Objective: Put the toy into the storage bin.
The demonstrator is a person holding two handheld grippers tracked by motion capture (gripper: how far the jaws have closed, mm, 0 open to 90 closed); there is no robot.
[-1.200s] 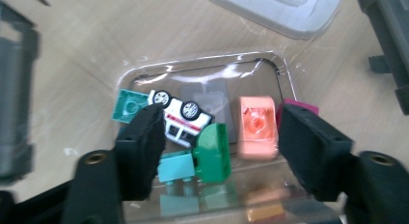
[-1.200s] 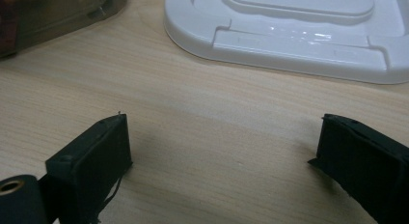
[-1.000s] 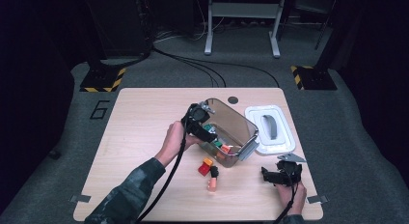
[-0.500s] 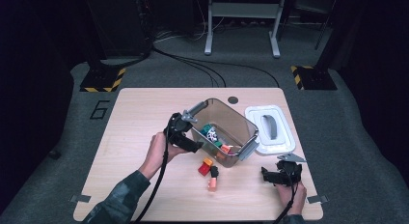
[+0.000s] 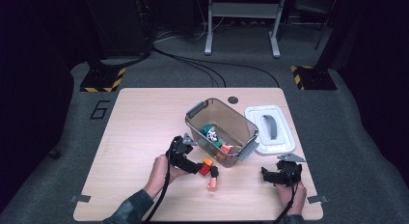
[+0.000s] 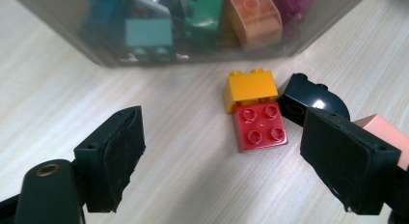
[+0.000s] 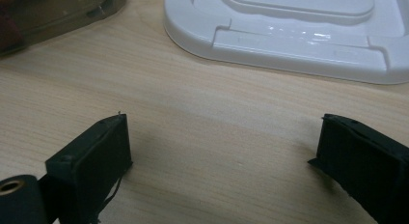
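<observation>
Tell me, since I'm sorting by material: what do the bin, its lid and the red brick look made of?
Bin: smoky see-through plastic, bricks visible through the wall. Lid: glossy white plastic, showing highlights. Red brick: smooth moulded plastic with studs, probably hard.

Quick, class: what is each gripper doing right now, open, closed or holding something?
Left gripper: open, holding nothing.
Right gripper: open, holding nothing.
</observation>
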